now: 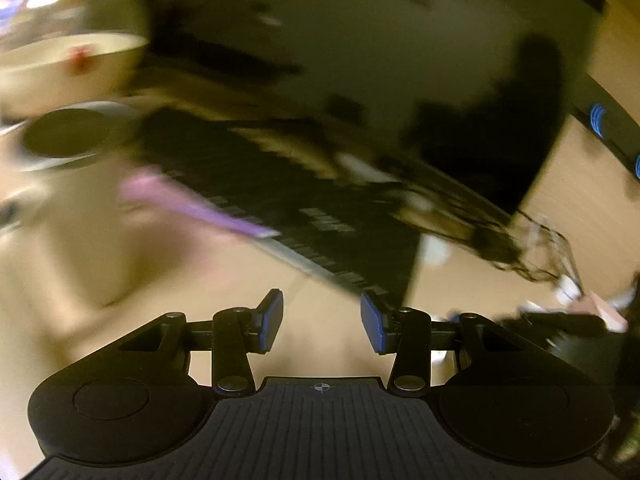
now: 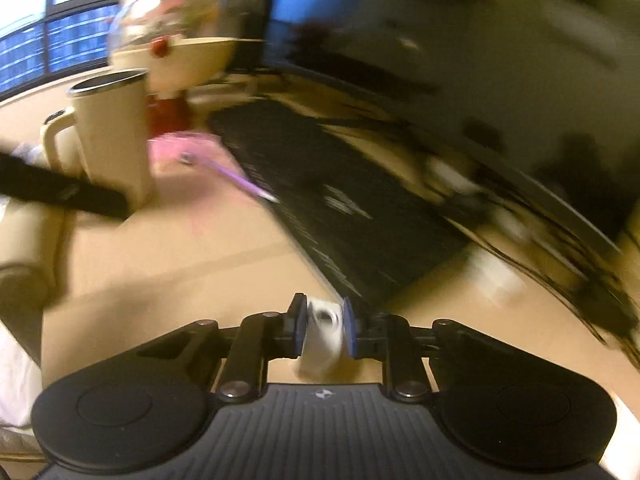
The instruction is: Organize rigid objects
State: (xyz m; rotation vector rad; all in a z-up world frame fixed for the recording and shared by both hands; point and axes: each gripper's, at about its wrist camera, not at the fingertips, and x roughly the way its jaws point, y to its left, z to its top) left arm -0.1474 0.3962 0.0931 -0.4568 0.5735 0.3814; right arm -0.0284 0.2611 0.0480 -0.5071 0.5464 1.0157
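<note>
right gripper [image 2: 324, 330] clenched on a small white object [image 2: 322, 330] over the desk [image 2: 168, 264], near the black keyboard's [image 2: 344, 208] near corner. left gripper [image 1: 322, 324] released, jaws apart and empty above the desk.

A tan wooden table [image 2: 168, 264] is filling the lower and left parts of both blurred views. A black keyboard [image 2: 344, 200] is lying on it, running diagonally from the upper middle toward the lower right of the right wrist frame. A purple pen-like stick [image 2: 240, 178] is lying just beside the keyboard's left edge, with a pink item [image 2: 180, 150] behind it. A cream mug [image 2: 114, 128] with a dark rim is standing upright at the upper left, and a cream bowl-shaped thing [image 2: 192, 56] is sitting behind it. Dark cables [image 1: 500, 236] are trailing across the table at the right of the left wrist frame.
</note>
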